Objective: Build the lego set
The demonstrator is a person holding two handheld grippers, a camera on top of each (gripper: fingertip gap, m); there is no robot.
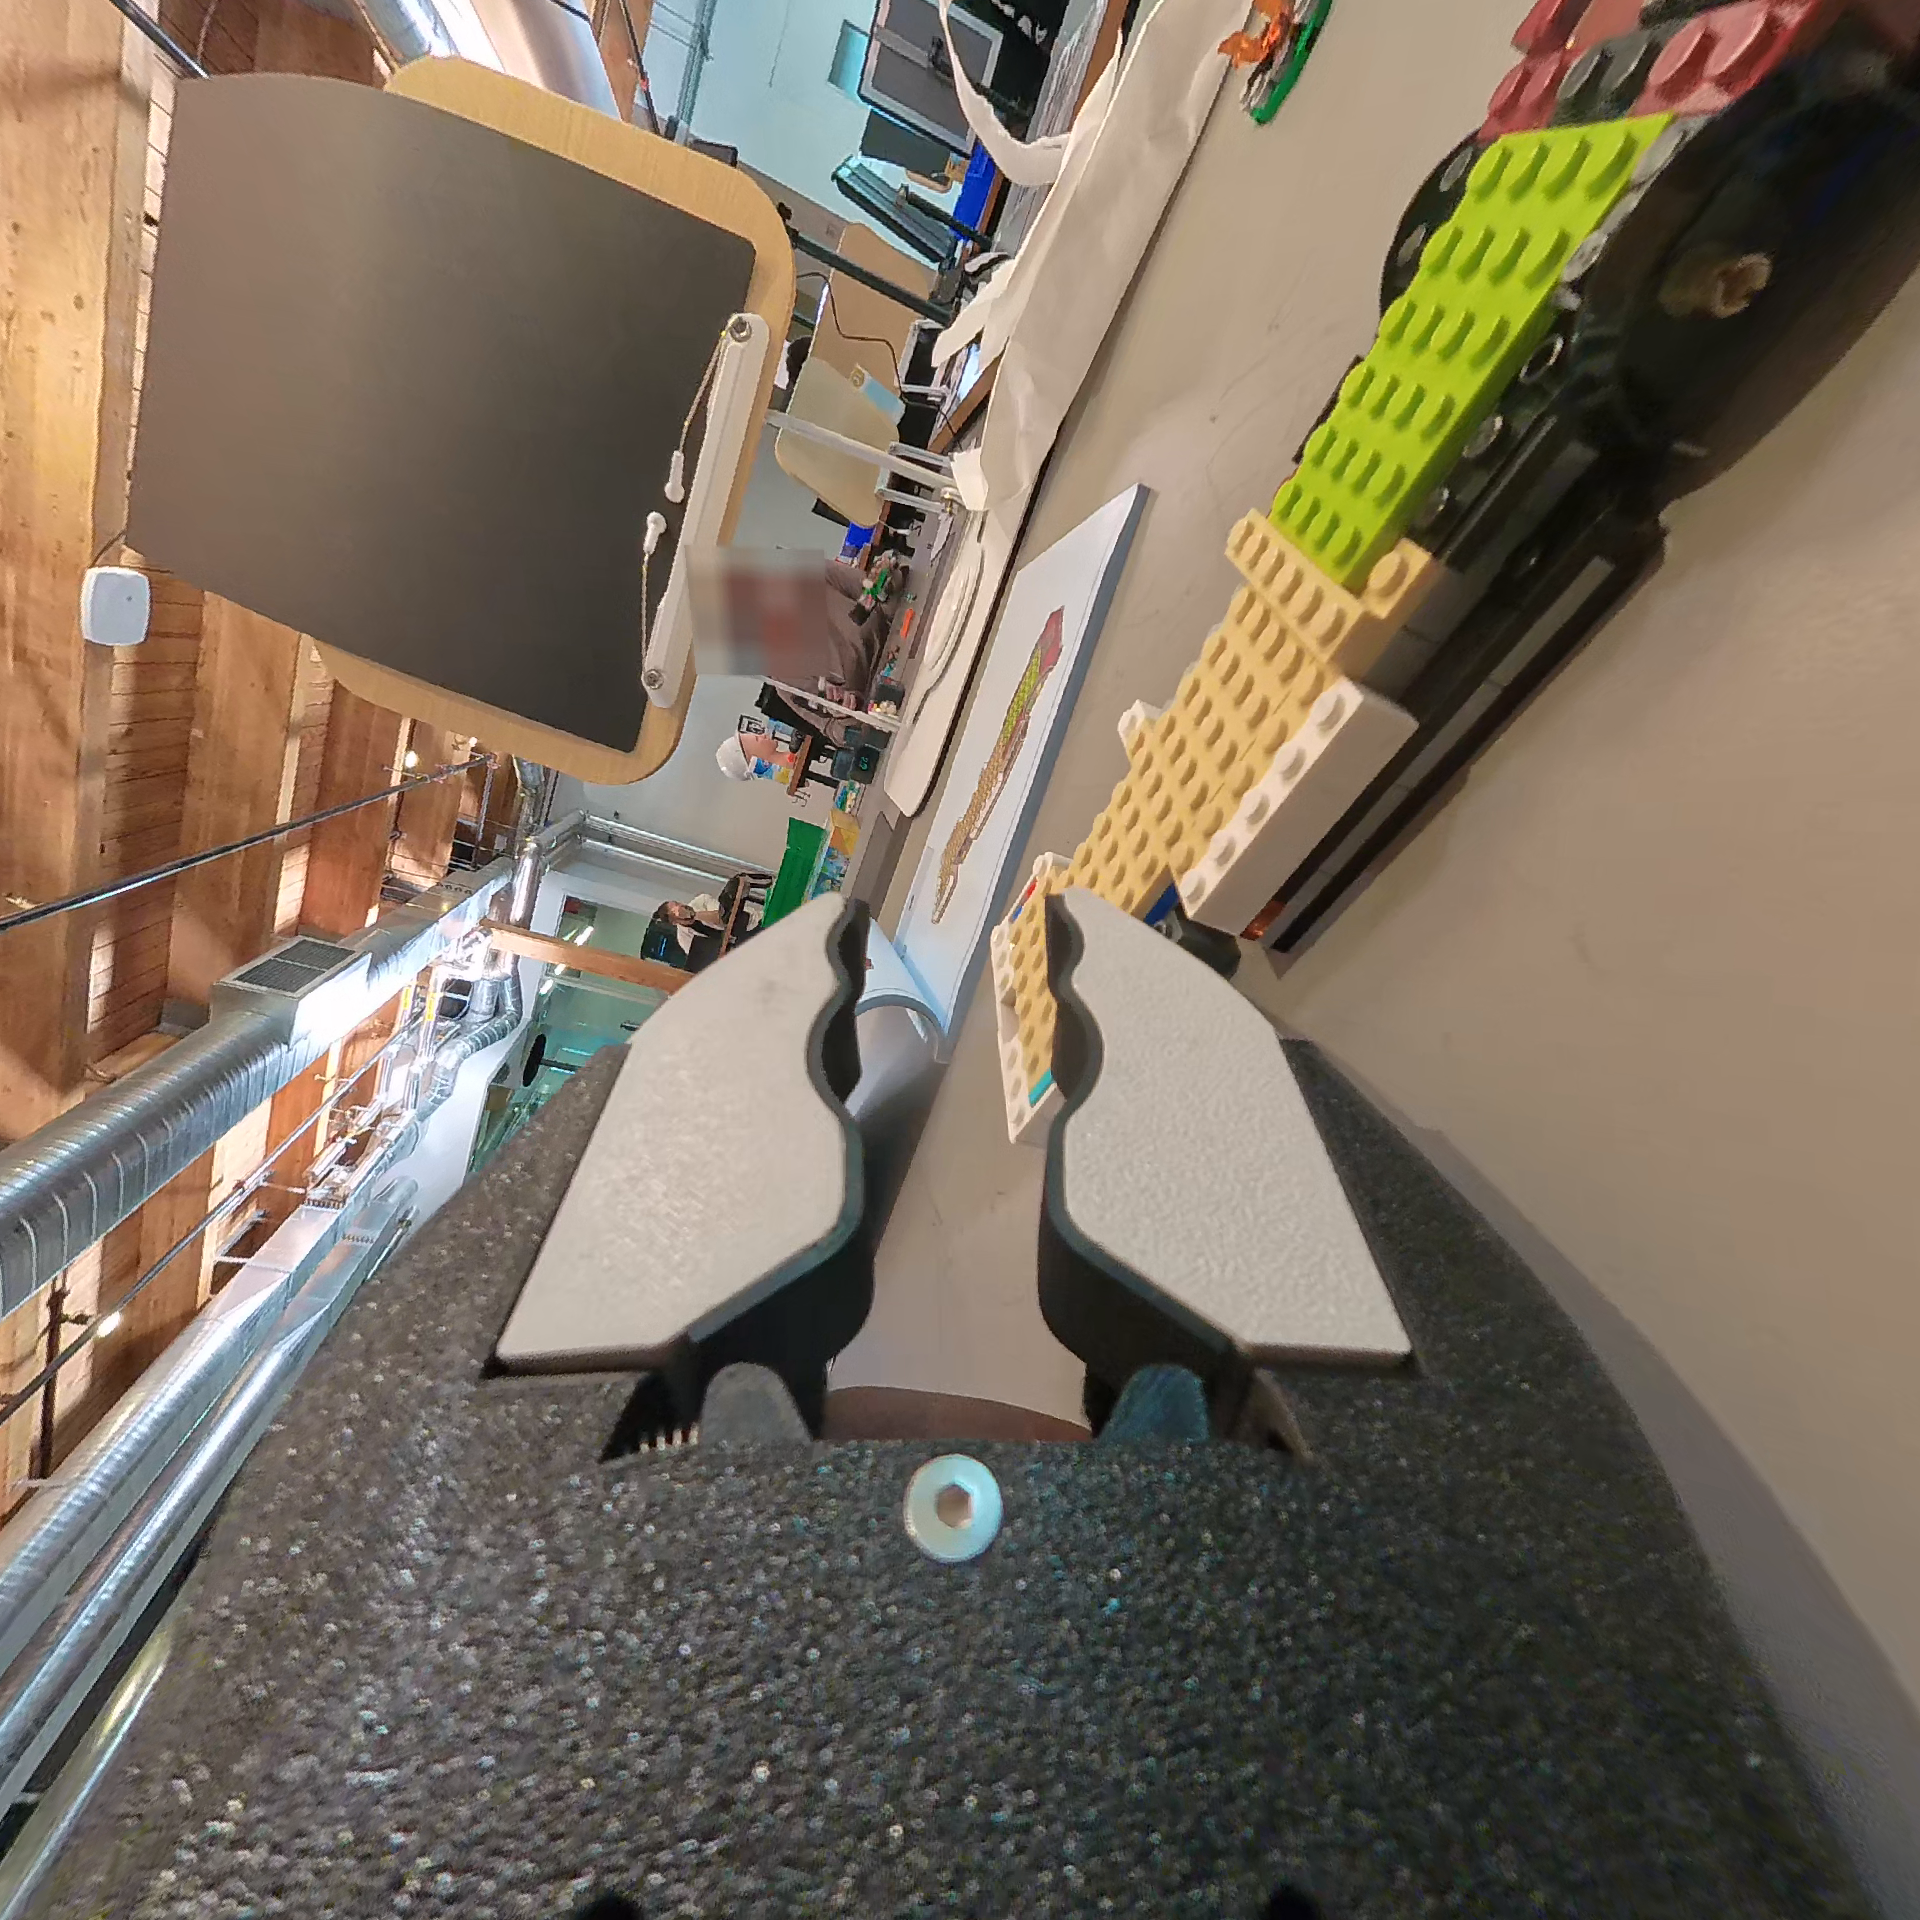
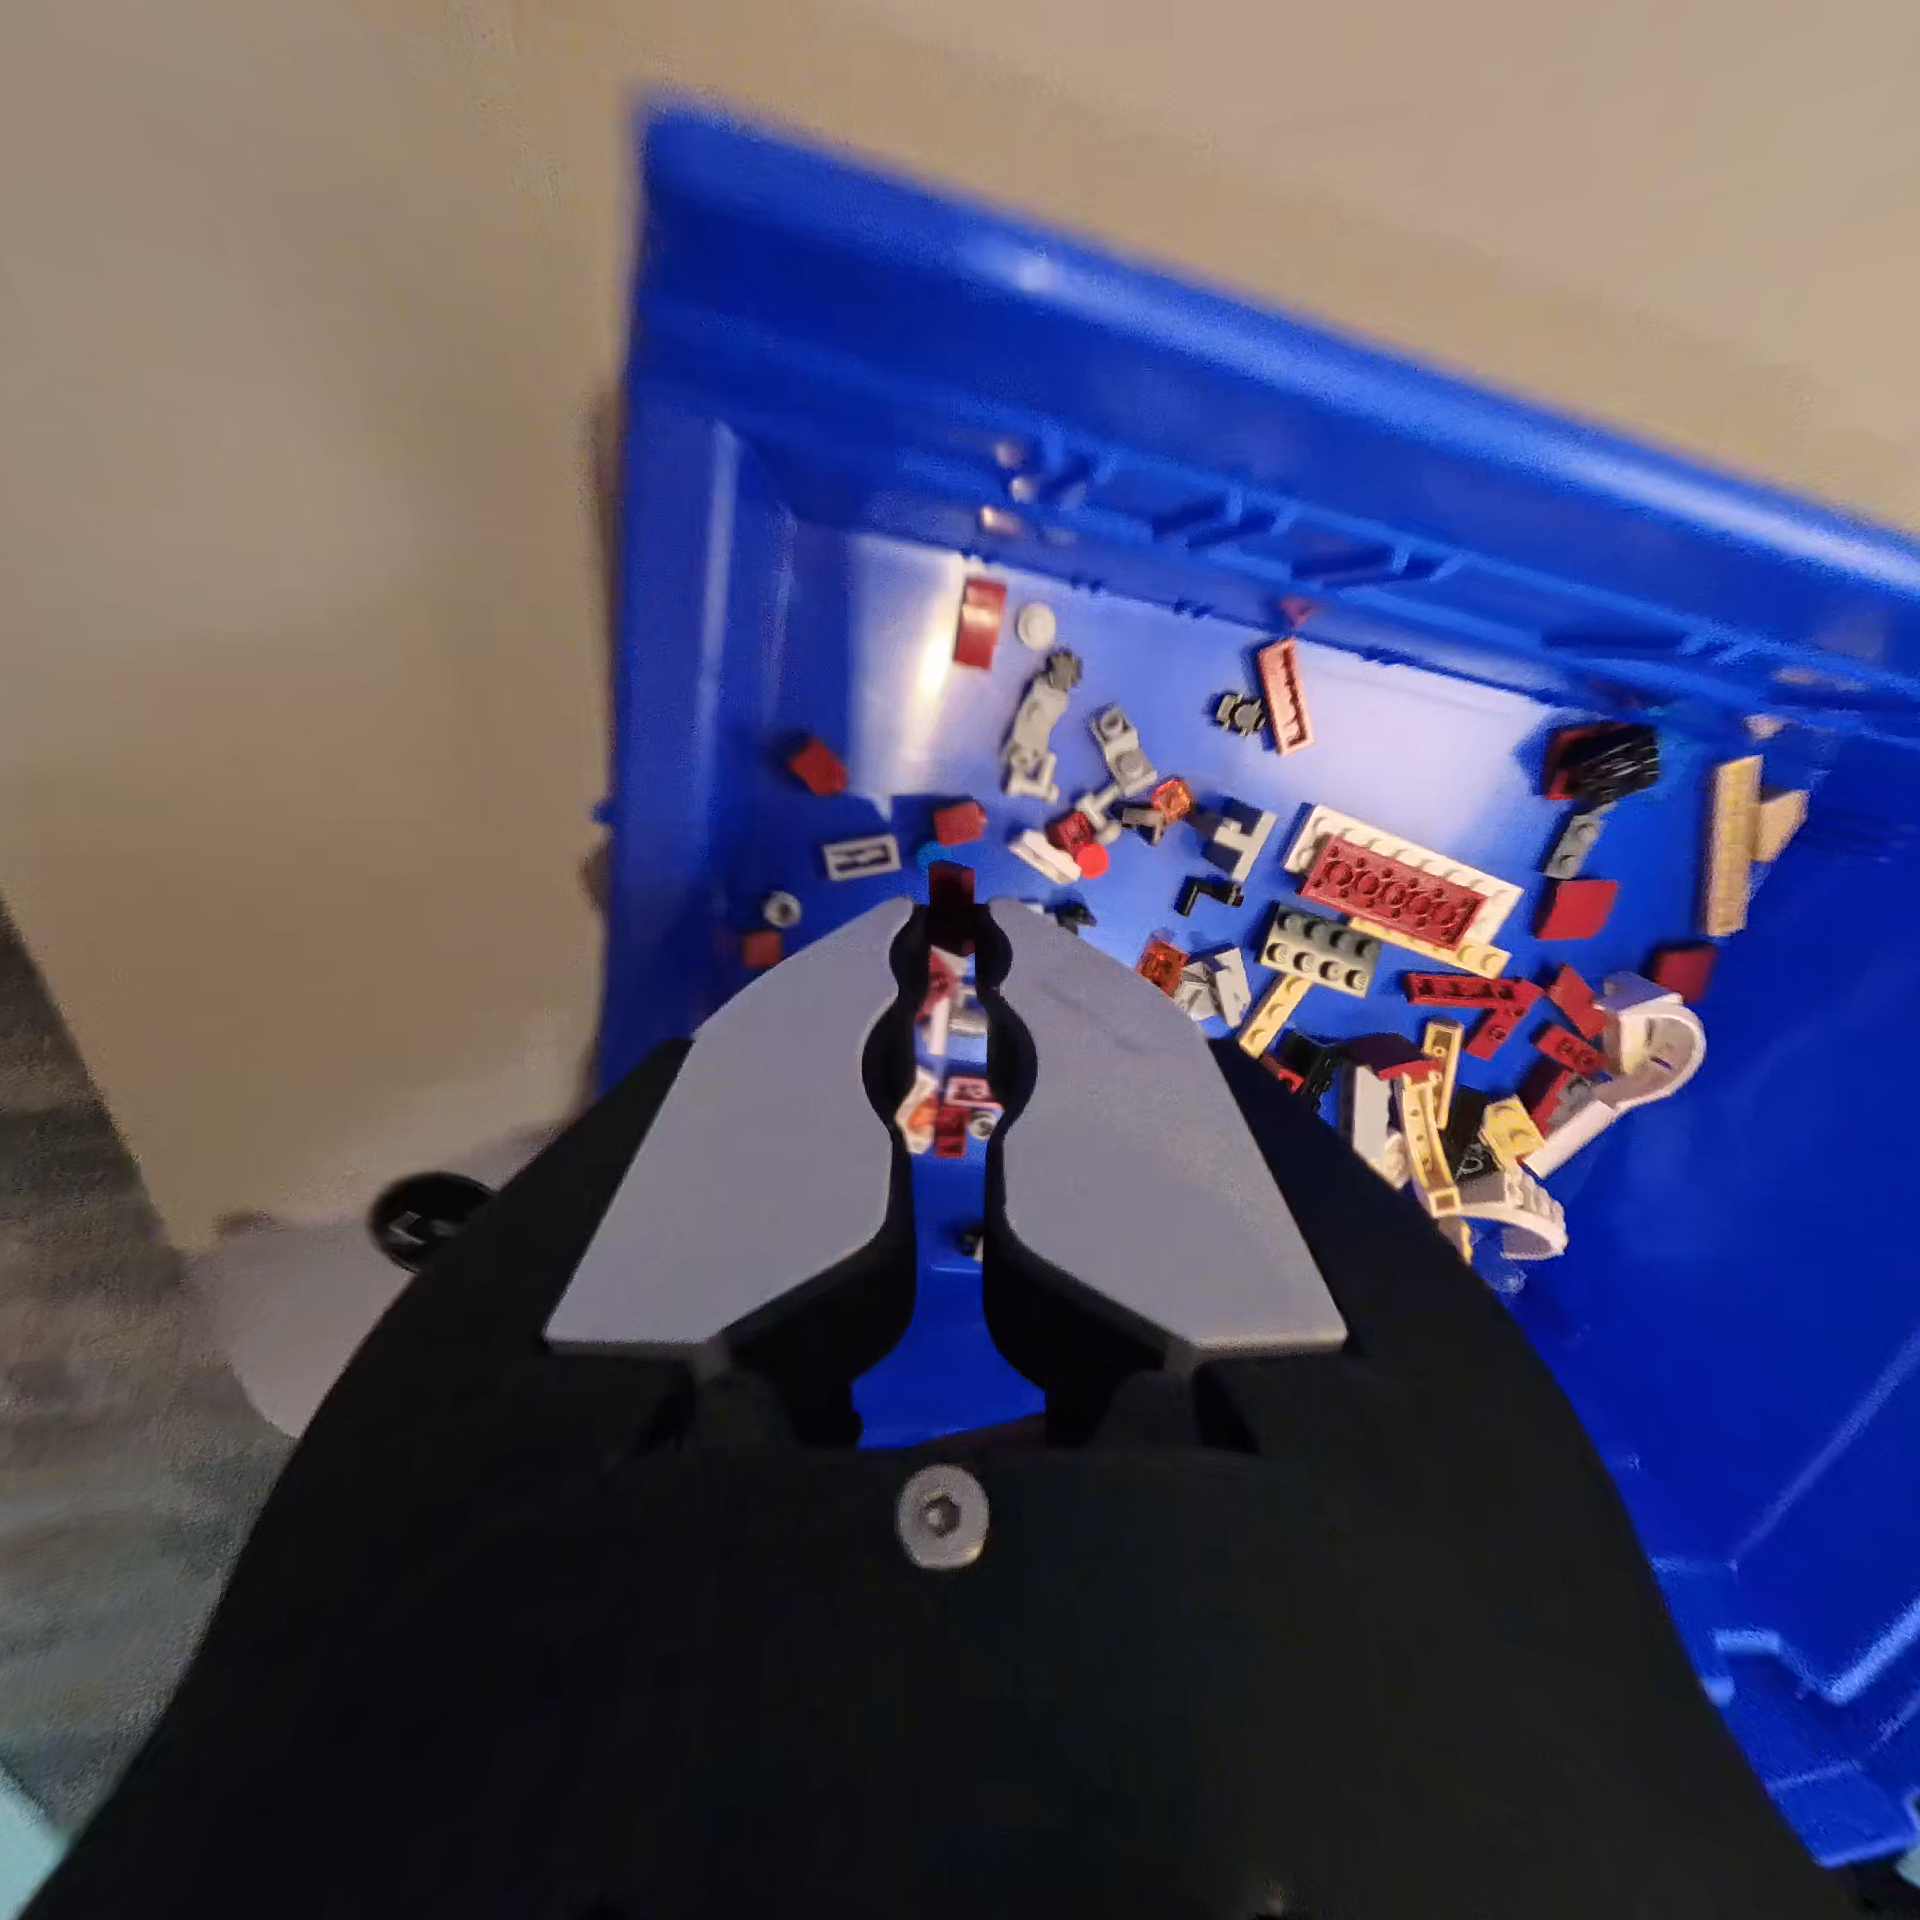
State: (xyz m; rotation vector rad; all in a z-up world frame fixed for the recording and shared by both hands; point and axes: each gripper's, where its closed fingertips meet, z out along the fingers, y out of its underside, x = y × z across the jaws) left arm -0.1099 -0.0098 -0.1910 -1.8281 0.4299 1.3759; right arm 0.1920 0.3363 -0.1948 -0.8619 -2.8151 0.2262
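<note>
**A dark red piece in your right jaws, over the blue bin**

Your right gripper (image 2: 951, 914) hangs over the blue bin (image 2: 1143, 343). Its jaws are clamped on a small dark red piece (image 2: 951, 902), which sticks out past the tips. Down in the bin lie lots of little bricks: red, grey, white, tan and black ones. A white plate with a red plate on top (image 2: 1397, 894) lies to the right of your jaws, with a grey brick (image 2: 1320, 948) just beside it. A heap of tan, white and red bits (image 2: 1475, 1122) sits near the bin's right side.

Only your left view shows the brick model. Your left gripper (image 1: 956, 914) has its jaws apart, with nothing between them. Its right fingertip (image 1: 1070, 935) is just in front of the model's near end. The model is a long tan plate (image 1: 1205, 748) with a lime green plate (image 1: 1455, 343) at its far end, lying on the grey tabletop (image 1: 1662, 935). A white board with a picture (image 1: 1039, 707) lies beside the model. The bin does not show in this view.
</note>
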